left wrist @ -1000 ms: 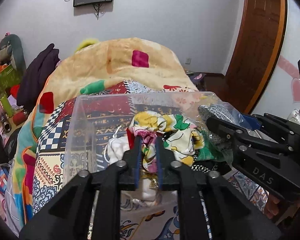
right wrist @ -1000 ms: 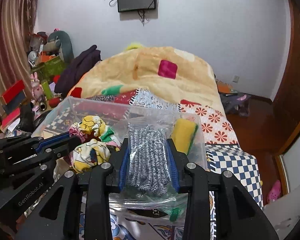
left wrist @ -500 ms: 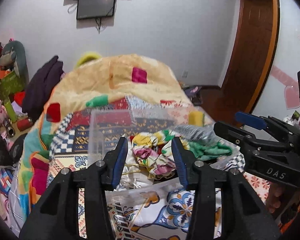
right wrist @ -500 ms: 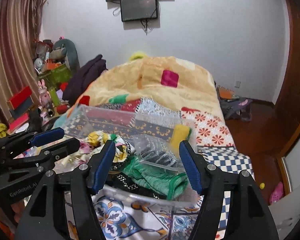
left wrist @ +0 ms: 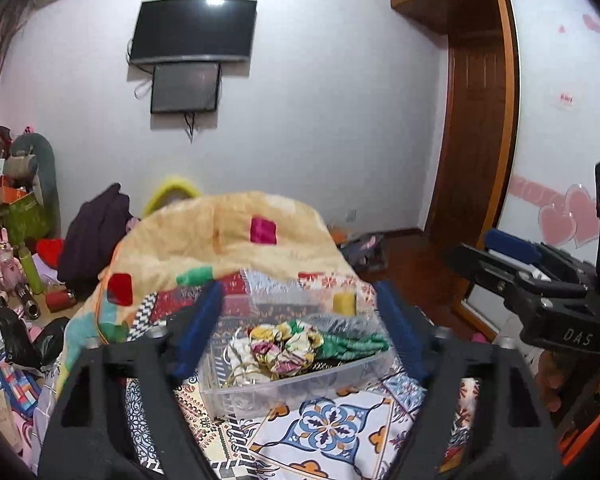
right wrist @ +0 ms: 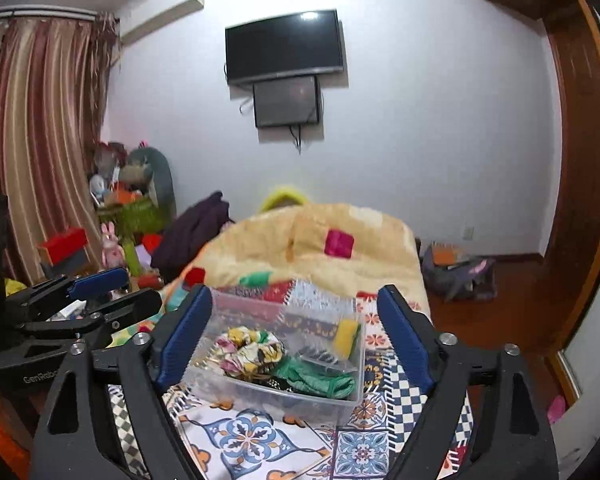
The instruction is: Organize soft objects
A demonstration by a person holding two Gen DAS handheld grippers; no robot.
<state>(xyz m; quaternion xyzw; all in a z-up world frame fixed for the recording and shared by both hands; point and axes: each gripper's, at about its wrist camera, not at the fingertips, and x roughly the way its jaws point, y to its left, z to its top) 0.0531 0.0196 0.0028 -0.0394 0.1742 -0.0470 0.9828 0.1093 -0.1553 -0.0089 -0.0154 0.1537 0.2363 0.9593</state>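
Observation:
A clear plastic bin (left wrist: pixel 300 384) (right wrist: pixel 340 396) sits on the patterned bedspread. Inside lie a flowered cloth bundle (left wrist: pixel 284 346) (right wrist: pixel 248 350), a green cloth (left wrist: pixel 352 344) (right wrist: pixel 320 378), a bagged grey scrubber (right wrist: pixel 320 356) and a yellow sponge (left wrist: pixel 343 303) (right wrist: pixel 347 333). My left gripper (left wrist: pixel 300 328) is open and empty, raised above and before the bin. My right gripper (right wrist: pixel 296 336) is open and empty, also held back above the bin. Each gripper shows in the other's view, the right (left wrist: pixel 540 280) and the left (right wrist: pixel 80 304).
A rolled yellow blanket (left wrist: pixel 228 240) lies on the bed behind the bin. Toys and boxes (right wrist: pixel 120 216) crowd the left side. A dark garment (right wrist: pixel 196 232) lies by the blanket. A wooden door (left wrist: pixel 476 160) and bags on the floor (right wrist: pixel 456 272) are at the right.
Both grippers released their items into the bin, opened wide, and pulled back and up; the flowered bundle and the bagged scrubber now lie in the bin.

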